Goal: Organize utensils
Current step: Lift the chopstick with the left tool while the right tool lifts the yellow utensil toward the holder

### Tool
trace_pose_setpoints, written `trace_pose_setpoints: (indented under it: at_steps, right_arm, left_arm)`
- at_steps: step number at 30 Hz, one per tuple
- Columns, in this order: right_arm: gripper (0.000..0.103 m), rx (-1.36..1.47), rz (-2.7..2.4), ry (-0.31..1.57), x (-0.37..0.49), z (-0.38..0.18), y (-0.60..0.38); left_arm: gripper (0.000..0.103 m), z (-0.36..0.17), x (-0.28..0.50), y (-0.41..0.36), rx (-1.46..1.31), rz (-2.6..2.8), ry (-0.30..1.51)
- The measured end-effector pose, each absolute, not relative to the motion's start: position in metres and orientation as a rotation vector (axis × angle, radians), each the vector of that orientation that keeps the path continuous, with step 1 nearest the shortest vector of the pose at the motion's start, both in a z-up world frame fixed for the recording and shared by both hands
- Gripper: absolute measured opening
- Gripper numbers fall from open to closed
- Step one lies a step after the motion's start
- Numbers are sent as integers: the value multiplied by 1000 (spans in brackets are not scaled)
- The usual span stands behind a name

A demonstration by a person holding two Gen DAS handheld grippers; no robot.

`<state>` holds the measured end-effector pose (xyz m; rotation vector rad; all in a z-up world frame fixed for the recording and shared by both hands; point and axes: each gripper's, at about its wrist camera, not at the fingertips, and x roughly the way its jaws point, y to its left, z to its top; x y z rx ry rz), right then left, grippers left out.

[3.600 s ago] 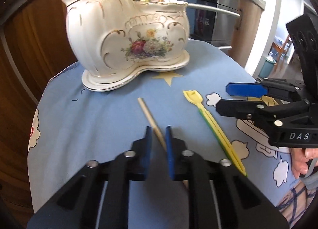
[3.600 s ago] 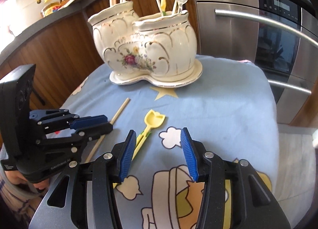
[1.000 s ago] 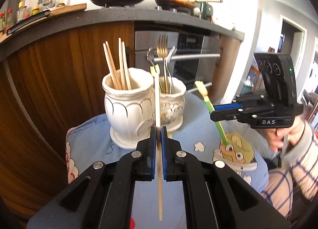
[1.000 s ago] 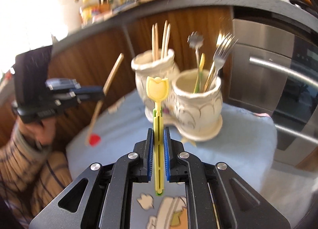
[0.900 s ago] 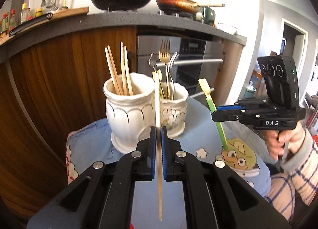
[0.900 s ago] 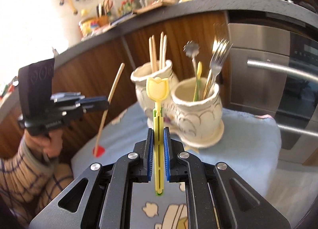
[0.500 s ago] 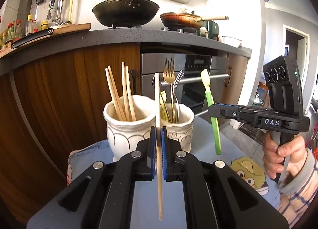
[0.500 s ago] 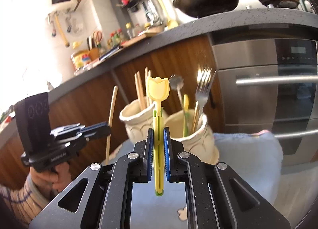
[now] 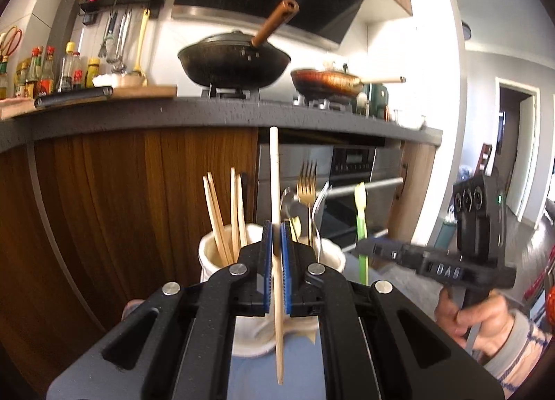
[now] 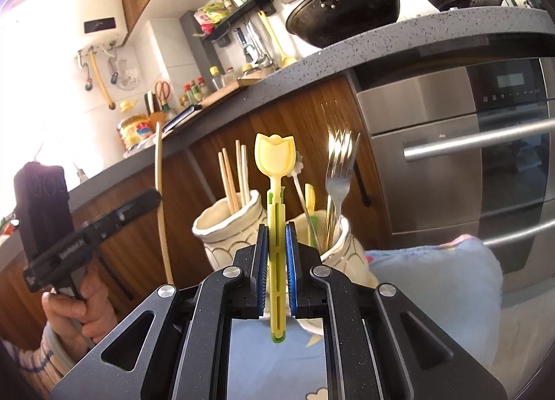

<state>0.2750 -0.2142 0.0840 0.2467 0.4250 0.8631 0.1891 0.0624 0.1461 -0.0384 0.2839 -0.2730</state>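
Chopstick (image 9: 275, 192), the single wooden one, stands nearly upright between the closed jaws of the left gripper (image 9: 276, 230), held near its middle so a long stretch rises above the pads and a shorter end hangs below. It is in the air in front of the white ceramic utensil holder (image 9: 215, 251), whose left cup already carries a bundle of chopsticks (image 9: 225, 212). To land it well, I would carry the lower tip clear over the rim of that left cup, keep the stick close to vertical, then lower it beside the bundle before letting the jaws part; a tilted entry could knock the sticks already inside.

Further right, the holder's other cup keeps the forks (image 10: 338, 161) and a spoon. The right gripper (image 10: 276, 244) has its jaws clamped on a yellow-green tulip-headed utensil (image 10: 275, 192), head up, hovering before the holder above the blue cloth on the tabletop (image 10: 433, 282). That piece probably belongs in the right cup; it should be aimed into the gap beside the fork handles, and I would move one hand at a time so the grippers stay apart.
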Motion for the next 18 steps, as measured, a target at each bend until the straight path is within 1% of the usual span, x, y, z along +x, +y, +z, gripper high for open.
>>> trace_pose_setpoints:
  at_steps: [9, 15, 18]
  right_arm:
    - [11, 337, 852, 343, 280, 89, -220]
    - [11, 410, 828, 267, 292, 101, -222]
    - [11, 403, 807, 239, 293, 106, -216]
  left_arm:
    - [5, 179, 200, 79, -131, -238, 122]
    - [5, 182, 210, 90, -221, -238, 28]
    - [5, 181, 211, 92, -235, -219, -9]
